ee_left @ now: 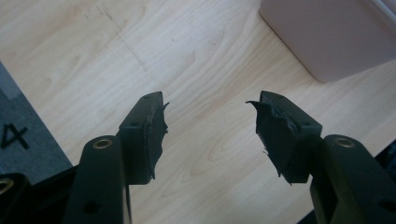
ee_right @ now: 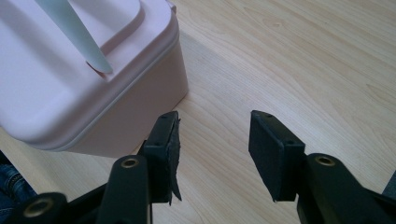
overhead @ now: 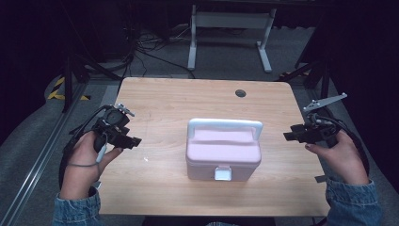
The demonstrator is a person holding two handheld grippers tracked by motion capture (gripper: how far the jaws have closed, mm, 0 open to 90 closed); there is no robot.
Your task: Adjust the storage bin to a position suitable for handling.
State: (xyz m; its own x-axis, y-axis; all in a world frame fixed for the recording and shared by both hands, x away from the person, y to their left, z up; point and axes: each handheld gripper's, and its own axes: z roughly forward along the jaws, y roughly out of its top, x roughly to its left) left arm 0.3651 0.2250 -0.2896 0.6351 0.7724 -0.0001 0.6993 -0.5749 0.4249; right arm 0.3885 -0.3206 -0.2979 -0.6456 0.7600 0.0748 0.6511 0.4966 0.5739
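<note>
Your high view is looking forward and down over the whole surface (overhead: 160, 99). Your two gripper views are sitting low and close, each catching the pink box (overhead: 223, 150) that the high view is centering.

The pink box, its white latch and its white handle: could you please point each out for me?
pink box (overhead: 207, 153): high view, on the lid's top.
white latch (overhead: 222, 173): high view, on the clasp at the front wall.
white handle (overhead: 225, 124): high view, on the top bar.
</note>
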